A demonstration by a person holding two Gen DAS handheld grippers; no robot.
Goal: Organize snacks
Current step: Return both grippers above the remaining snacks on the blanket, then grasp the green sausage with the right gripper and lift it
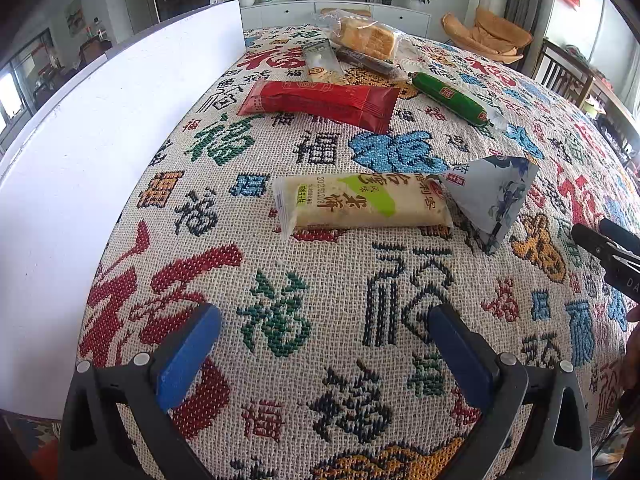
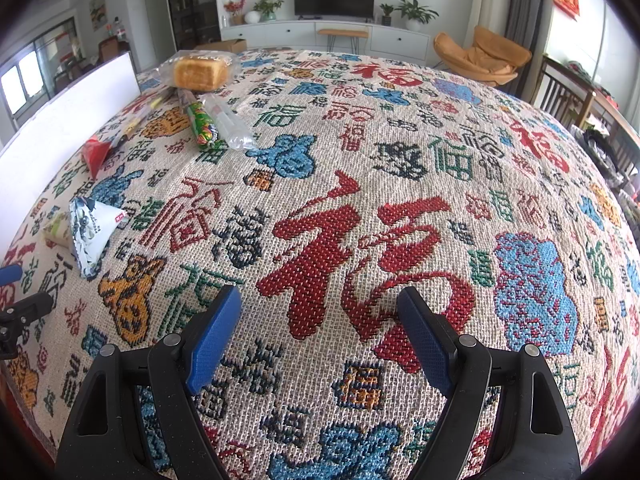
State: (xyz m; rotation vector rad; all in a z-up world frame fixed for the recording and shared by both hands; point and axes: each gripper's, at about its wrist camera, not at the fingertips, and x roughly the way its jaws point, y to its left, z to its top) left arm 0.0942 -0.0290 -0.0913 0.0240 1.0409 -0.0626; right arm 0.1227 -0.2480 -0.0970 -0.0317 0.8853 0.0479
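Several snacks lie on a patterned tablecloth (image 1: 320,280). In the left wrist view I see a cream and green cake pack (image 1: 360,204), a blue-white triangular pack (image 1: 494,196), a red pack (image 1: 320,102), a green sausage (image 1: 452,98), a cream stick pack (image 1: 322,64) and bagged bread (image 1: 366,36). My left gripper (image 1: 324,320) is open and empty, short of the cake pack. My right gripper (image 2: 320,304) is open and empty over bare cloth; the triangular pack (image 2: 90,232) and bread (image 2: 200,72) lie far to its left.
A white board (image 1: 100,140) stands along the table's left edge. The right gripper's body (image 1: 608,252) shows at the right edge of the left view. Chairs (image 2: 572,96) stand beyond the table's right side; a TV cabinet (image 2: 332,36) is behind.
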